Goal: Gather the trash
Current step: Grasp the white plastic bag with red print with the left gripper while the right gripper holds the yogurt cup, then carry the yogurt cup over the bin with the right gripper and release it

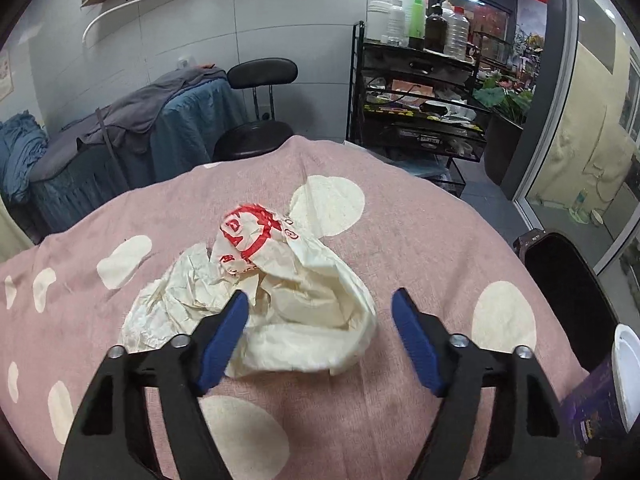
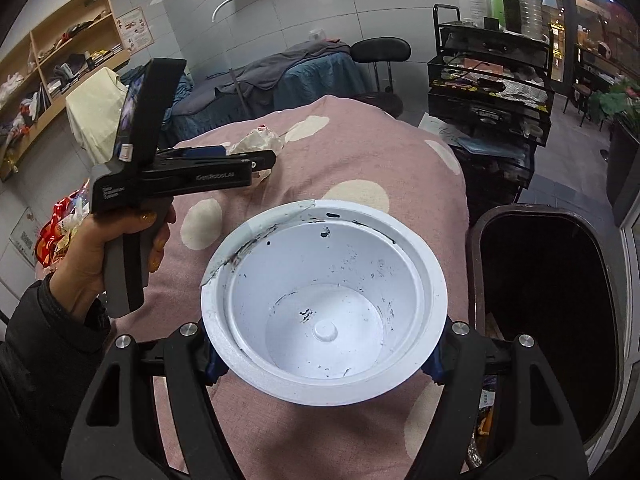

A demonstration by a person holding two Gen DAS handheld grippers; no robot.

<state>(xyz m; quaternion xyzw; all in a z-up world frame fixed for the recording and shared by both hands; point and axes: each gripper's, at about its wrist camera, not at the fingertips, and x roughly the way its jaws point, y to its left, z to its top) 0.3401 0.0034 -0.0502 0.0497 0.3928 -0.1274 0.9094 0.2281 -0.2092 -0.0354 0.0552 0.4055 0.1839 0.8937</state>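
Note:
A crumpled white paper wrapper with red print [image 1: 276, 296] lies on the pink spotted cloth [image 1: 420, 240] over the table. My left gripper [image 1: 320, 300] is open, its blue-padded fingers on either side of the wrapper's near part. My right gripper [image 2: 324, 364] is shut on an empty white plastic cup [image 2: 324, 304] with dark smears inside, held above the cloth. The cup's rim and purple side show at the right edge of the left wrist view [image 1: 624, 376]. The left gripper [image 2: 260, 160] and the wrapper [image 2: 260, 140] also show in the right wrist view.
A dark open bin [image 2: 548, 300] stands right of the table. Behind are a black stool [image 1: 260, 76], a blue-draped bed [image 1: 140, 128], and a black wire cart [image 1: 420, 92] with bottles. Wooden shelves [image 2: 60, 64] stand at the left.

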